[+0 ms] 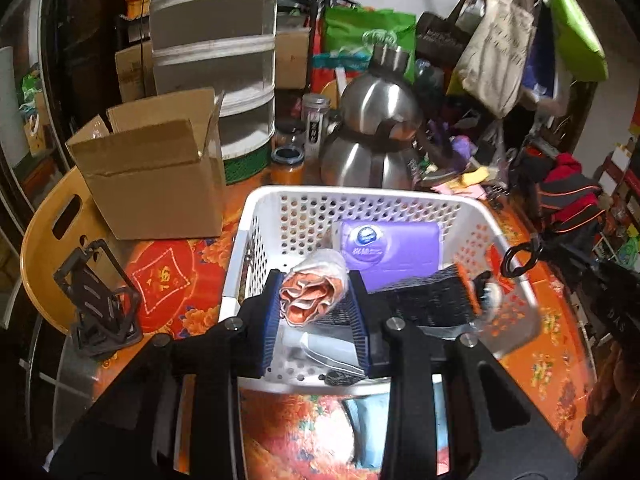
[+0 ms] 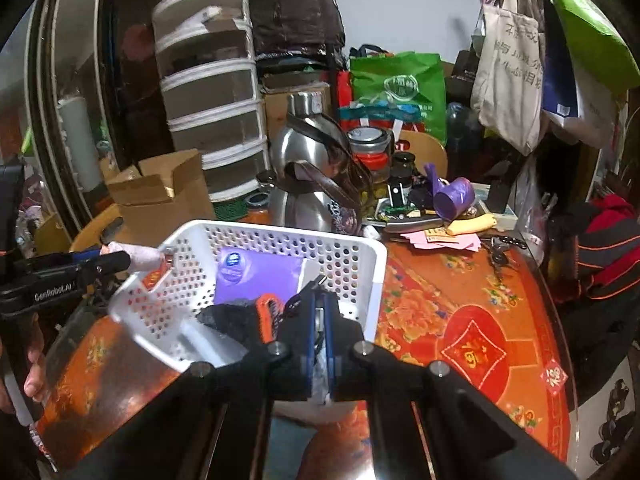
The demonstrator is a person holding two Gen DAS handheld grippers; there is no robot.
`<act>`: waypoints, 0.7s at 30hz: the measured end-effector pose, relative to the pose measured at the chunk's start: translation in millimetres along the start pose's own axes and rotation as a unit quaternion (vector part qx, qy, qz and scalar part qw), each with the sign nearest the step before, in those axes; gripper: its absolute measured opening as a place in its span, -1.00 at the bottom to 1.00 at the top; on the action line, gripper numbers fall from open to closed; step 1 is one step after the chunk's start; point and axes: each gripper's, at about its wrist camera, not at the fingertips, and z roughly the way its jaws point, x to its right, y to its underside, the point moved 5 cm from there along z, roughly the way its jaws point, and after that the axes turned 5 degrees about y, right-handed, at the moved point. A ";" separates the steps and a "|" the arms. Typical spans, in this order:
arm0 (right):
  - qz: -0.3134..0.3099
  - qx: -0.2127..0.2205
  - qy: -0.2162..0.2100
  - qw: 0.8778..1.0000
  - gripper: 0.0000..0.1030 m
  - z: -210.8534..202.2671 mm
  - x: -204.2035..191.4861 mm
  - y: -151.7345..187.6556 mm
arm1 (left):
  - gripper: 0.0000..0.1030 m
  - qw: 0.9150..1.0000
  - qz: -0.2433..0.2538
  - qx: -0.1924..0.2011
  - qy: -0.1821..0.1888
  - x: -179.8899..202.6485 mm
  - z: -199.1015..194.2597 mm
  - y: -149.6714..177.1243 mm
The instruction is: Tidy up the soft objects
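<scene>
Both hand-held grippers hang over a white perforated plastic basket [image 1: 360, 208] that stands on a round table [image 2: 472, 312] covered in a red and orange flowered cloth. In the left wrist view the left gripper [image 1: 316, 304] has its blue ribbed pads [image 1: 267, 320] pinching a rolled orange and white cloth [image 1: 316, 288], which is lifted above the basket's near end; the right wrist view shows the same roll sticking out beyond the basket's left rim. Its partner, the right gripper [image 2: 318, 312], has its jaws pressed together, with what looks like a thin sliver of pale, plastic-like material caught between the pads; what it is cannot be told. Inside the basket a purple soft pack [image 1: 394, 248] with a round blue label leans against the far wall, and a dark knitted item with an orange edge [image 2: 248, 316] lies nearer, just beside the right gripper. On the table behind the basket stand an open cardboard box [image 1: 156, 176], a stainless steel kettle [image 1: 376, 128] and a stack of clear plastic drawers [image 2: 208, 92]. Several jars [image 2: 372, 148] cluster near the kettle. A green shopping bag [image 2: 400, 84] sits against the wall, and a cream tote bag [image 2: 508, 76] hangs at the upper right. At the left edge of the right wrist view a person's fingers [image 2: 34, 376] show below the left gripper's handle.
</scene>
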 end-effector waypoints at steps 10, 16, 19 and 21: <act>-0.021 -0.019 0.014 1.000 -0.94 38.6 -11.9 2.7 | -0.43 0.999 -0.004 -0.034 -0.020 -8.8 49.2 20.2; -0.030 -0.022 0.015 0.999 -0.94 43.5 -18.5 7.4 | -0.37 0.999 -0.002 -0.027 -0.024 -11.2 49.5 24.2; -0.026 -0.020 0.013 0.999 -0.88 40.6 -18.2 6.6 | -0.12 0.999 -0.002 -0.023 -0.023 -9.8 45.5 25.6; -0.021 -0.020 0.010 1.000 -0.59 38.9 -17.2 6.9 | 0.18 1.000 0.000 -0.018 -0.023 -9.4 42.6 26.5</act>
